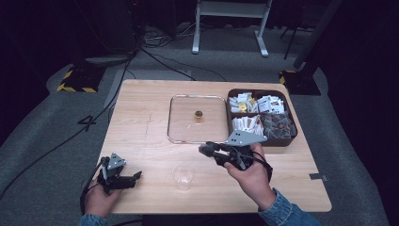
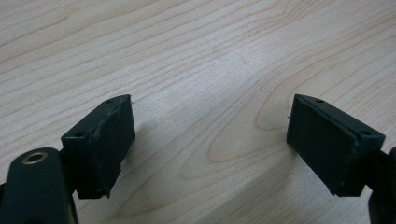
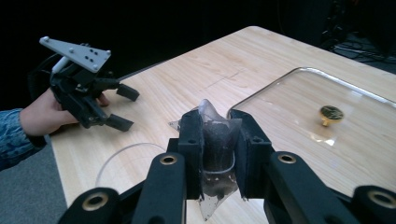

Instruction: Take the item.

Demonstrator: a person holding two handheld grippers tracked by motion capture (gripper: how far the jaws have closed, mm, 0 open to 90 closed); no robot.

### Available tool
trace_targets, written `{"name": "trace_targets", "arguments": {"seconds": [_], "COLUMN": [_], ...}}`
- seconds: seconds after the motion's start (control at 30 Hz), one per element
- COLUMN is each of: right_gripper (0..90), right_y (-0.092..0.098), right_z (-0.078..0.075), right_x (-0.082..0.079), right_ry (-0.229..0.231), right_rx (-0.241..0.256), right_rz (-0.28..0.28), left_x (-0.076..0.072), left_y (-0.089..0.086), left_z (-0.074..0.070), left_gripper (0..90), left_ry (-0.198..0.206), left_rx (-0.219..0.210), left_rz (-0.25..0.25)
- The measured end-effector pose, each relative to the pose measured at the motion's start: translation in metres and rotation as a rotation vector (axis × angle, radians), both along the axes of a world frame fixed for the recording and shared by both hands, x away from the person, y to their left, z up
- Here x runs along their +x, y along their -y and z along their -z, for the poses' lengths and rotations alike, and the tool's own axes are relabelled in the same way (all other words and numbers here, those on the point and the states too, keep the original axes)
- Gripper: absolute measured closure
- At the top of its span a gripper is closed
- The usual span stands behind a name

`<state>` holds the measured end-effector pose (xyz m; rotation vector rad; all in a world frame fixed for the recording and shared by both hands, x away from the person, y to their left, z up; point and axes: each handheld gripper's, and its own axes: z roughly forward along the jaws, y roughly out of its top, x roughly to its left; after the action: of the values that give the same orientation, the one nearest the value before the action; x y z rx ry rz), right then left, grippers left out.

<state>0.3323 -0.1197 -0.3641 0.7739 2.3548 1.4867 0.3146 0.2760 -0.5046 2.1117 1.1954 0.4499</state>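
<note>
My right gripper hovers over the table just below the glass lid, pointing left. In the right gripper view its jaws are shut on a small clear plastic sachet with dark contents. An empty clear plastic cup stands near the front edge, below and left of that gripper; its rim shows faintly. My left gripper rests low at the front left corner, open, with only bare wood between its pads. From the right gripper view the left gripper also stands open.
A flat glass lid with a gold knob lies mid-table; the knob is right of my right jaws. A dark compartment box of several sachets sits at the right. Bare wooden table lies at the left.
</note>
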Motion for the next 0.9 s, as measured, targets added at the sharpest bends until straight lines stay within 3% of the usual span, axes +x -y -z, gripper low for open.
{"name": "trace_targets", "arguments": {"seconds": [0.4, 0.9], "right_gripper": [75.2, 75.2], "right_y": [-0.031, -0.055], "right_z": [0.011, 0.030], "right_x": [-0.016, -0.021], "right_ry": [-0.014, -0.058], "right_rx": [-0.015, -0.045], "right_rz": [-0.086, -0.157], "left_x": [0.001, 0.001], "left_y": [0.000, 0.000], "left_z": [0.000, 0.000], "left_gripper": [15.7, 15.7], "left_ry": [0.003, 0.003], "left_rx": [0.002, 0.002], "left_rz": [0.000, 0.001]}}
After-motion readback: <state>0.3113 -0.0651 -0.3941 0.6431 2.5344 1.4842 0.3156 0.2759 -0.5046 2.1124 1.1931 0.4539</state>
